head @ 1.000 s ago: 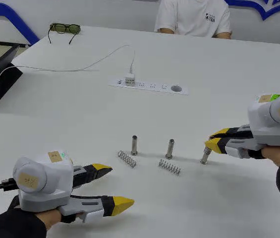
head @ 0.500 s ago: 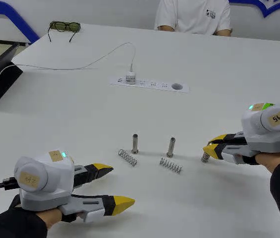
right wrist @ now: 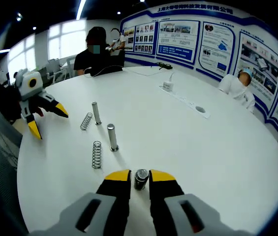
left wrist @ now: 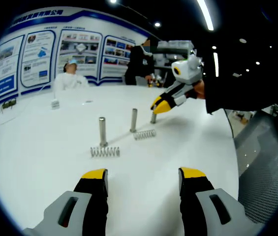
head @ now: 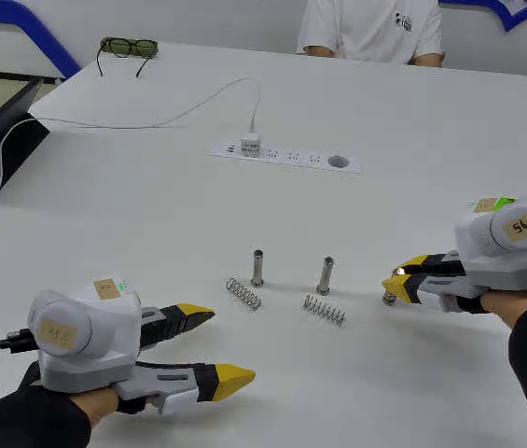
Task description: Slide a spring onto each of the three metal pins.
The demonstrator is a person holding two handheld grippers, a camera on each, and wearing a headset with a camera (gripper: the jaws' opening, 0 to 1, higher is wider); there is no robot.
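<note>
The middle pin (head: 325,276) stands upright on the white desk (head: 104,215) and serves as the mark for the rest. Far to its left and nearer the wearer, the left tool (head: 228,345) hovers just above the desk with its yellow-tipped jaws released and spread wide, nothing between them. Far beyond the middle pin and to its left, sunglasses (head: 128,47) lie near the desk's far edge. The first pin (head: 258,268) stands upright just left of the middle pin, with the first spring (head: 243,293) lying flat at its foot on the near-left side. Beyond the middle pin, a power strip (head: 286,156) lies across the desk. The second spring (head: 324,310) lies flat just in front of the middle pin. To the right of the middle pin, the third pin (right wrist: 140,179) sits low between the jaws of the right tool (head: 394,280), which are clenched on it; whether a spring surrounds it cannot be told. A person (head: 370,28) sits far beyond the middle pin.
</note>
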